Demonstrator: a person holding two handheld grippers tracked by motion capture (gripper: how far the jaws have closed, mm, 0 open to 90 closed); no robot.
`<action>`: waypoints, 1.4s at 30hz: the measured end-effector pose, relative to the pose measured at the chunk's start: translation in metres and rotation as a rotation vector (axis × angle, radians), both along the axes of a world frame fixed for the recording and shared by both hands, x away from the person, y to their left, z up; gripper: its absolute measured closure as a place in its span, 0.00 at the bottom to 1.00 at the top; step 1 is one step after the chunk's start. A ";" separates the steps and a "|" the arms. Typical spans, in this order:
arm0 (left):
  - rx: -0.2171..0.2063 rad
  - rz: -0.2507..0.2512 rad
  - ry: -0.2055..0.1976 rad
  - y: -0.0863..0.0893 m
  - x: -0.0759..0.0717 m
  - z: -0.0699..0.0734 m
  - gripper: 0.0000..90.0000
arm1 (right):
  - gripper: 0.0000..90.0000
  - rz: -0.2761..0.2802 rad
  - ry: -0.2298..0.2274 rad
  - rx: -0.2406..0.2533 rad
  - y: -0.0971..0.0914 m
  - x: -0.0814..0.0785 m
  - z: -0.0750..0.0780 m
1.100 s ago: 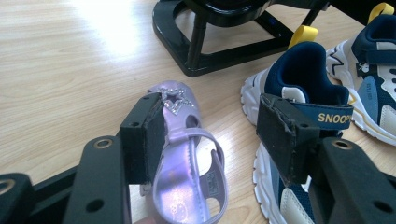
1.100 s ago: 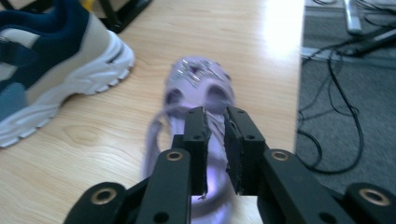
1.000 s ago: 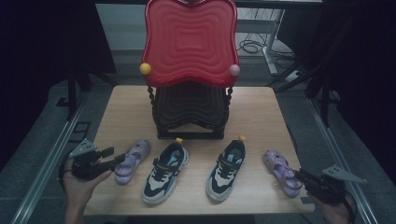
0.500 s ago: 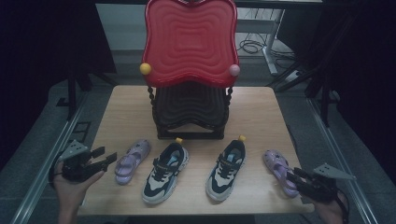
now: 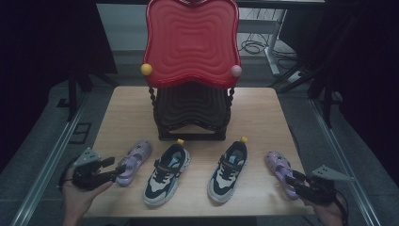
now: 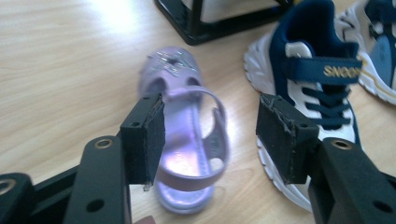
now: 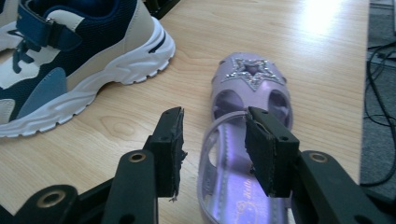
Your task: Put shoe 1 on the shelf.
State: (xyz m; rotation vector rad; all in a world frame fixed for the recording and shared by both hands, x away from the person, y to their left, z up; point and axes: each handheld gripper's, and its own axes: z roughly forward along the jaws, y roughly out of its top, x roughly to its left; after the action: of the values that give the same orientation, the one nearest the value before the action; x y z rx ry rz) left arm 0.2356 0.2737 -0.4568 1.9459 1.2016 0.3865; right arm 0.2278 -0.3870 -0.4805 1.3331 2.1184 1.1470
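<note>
My released left claw (image 6: 210, 140) and right claw (image 7: 212, 149), its jaws just opened, each straddle a purple sandal (image 6: 189, 140) (image 7: 247, 140) on the desk (image 5: 141, 113), ready to pinch its side.

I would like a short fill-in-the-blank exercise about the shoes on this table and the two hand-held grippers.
1. Between the two purple sandals stand two navy-and-white ____.
2. The toe of the right purple plastic sandal bears a glittery ____.
3. The left hand-held gripper has its jaws ____ around the left purple plastic sandal.
4. The tiered stand at the back of the wooden table has a wavy top tray coloured ____.

Missing words: sneakers; star; open; red
</note>
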 end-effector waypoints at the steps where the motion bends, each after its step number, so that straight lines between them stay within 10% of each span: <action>1: 0.011 -0.011 0.010 -0.003 0.001 -0.002 0.48 | 0.63 0.003 0.002 0.000 0.001 0.000 0.000; 10: 0.091 -0.020 0.086 -0.022 0.015 -0.024 0.55 | 0.63 0.018 0.015 -0.007 0.007 0.004 -0.005; 30: 0.187 -0.031 0.109 -0.043 0.030 -0.046 0.77 | 0.65 0.021 0.017 0.002 0.004 0.002 -0.002; 42: 0.184 -0.032 0.107 -0.044 0.030 -0.047 0.91 | 0.67 0.029 0.097 -0.037 0.007 0.006 -0.011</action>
State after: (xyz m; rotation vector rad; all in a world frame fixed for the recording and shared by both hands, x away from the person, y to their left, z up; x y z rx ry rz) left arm 0.2659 0.2298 -0.5043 2.1642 1.2377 0.3923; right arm 0.2340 -0.3796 -0.4920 1.3720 2.2229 1.0693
